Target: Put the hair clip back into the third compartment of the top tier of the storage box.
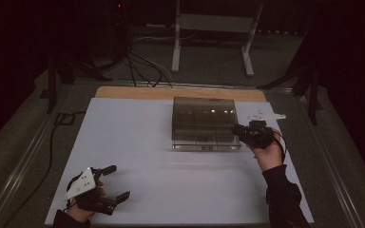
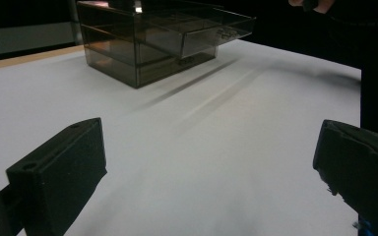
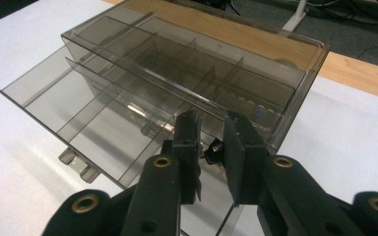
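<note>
Right gripper [image 3: 211, 147] pinches what looks like a small dark object [image 3: 217, 146] over drawer [image 3: 103, 132].

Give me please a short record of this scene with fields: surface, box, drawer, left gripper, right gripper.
surface: white table top with a wooden strip along its far edge
box: smoky clear drawer box, far centre of the table
drawer: upper drawer pulled partly out, divided into compartments
left gripper: left gripper near the front left corner, fingers wide apart, holding nothing
right gripper: right gripper at the box's right front corner, fingers close around a small dark item; what it is cannot be told
</note>
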The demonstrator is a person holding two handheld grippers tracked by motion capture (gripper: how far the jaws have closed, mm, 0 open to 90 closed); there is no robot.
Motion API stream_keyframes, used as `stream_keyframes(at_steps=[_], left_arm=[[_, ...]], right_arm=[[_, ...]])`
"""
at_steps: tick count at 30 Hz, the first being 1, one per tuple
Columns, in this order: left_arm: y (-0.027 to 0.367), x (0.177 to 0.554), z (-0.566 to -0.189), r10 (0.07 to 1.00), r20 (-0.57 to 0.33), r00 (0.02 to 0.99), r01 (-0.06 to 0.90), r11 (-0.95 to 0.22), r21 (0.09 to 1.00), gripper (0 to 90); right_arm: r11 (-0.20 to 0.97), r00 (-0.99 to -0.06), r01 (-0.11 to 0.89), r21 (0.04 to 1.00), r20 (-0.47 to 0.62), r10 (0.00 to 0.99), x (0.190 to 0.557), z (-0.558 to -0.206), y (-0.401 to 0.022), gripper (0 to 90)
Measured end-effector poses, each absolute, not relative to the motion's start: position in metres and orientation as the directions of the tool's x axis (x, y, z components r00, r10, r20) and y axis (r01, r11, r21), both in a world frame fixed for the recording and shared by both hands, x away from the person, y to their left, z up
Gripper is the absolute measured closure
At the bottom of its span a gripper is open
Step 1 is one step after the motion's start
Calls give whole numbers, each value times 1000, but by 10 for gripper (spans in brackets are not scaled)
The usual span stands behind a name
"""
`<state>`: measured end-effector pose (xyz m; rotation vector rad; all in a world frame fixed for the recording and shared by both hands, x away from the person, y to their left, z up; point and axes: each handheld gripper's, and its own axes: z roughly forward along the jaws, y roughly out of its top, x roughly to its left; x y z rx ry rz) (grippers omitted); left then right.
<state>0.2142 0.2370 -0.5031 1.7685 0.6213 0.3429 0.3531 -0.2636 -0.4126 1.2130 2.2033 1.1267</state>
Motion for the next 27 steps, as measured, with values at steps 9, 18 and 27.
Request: stream_keyframes(at_steps=[9, 18, 27], left_arm=[[237, 215, -503, 572, -89, 816, 234, -186, 954, 6], [237, 214, -503, 572, -87, 816, 233, -186, 955, 6], [238, 214, -503, 572, -88, 815, 234, -186, 954, 6]], right_arm=[[311, -547, 542, 781, 47, 836, 360, -418, -260, 762], [314, -542, 560, 767, 52, 839, 366, -423, -257, 761], [321, -543, 579, 749, 60, 838, 370, -433, -254, 761]])
